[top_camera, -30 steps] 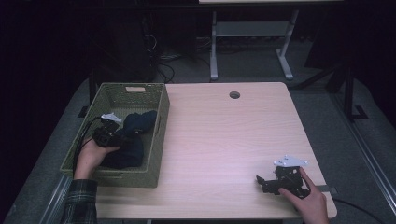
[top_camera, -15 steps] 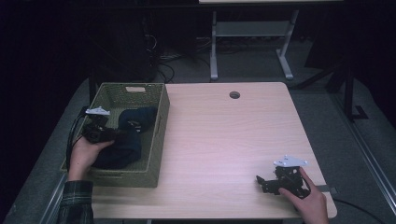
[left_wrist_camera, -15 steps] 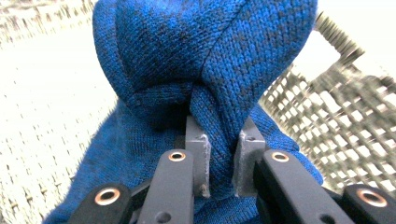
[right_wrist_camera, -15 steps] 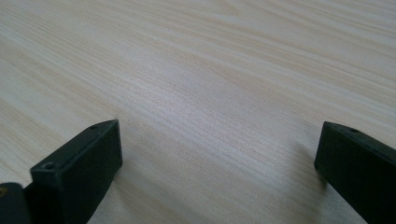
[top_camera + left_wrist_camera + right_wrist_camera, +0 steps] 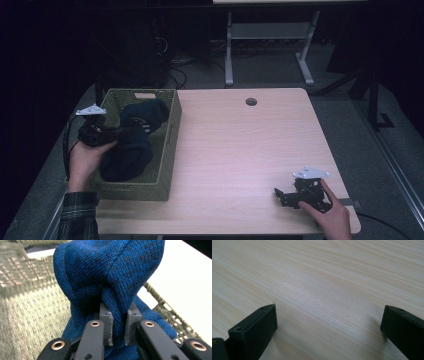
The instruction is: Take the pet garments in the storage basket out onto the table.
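Left tongs (image 5: 117,325): we see them clamped on a fold of the blue knit garment (image 5: 110,277), the cloth pinched between the two pads so that it bunches above the jaws.
Garment: it is in the woven basket (image 5: 170,145) at the bench's left side; in the high view part of it stands above the rim near the left hand (image 5: 85,160) while the rest lies heaped inside.
Why held so: we judge that a pinch on a fold gives soft cloth a firm hold for lifting it clear of the basket wall.
Right tongs (image 5: 324,327): jaws wide apart, nothing between them, low over bare wood.
Right hand (image 5: 330,215): it rests at the near right corner of the bench (image 5: 250,150), well apart from the basket; we judge it is parked to leave the middle free.
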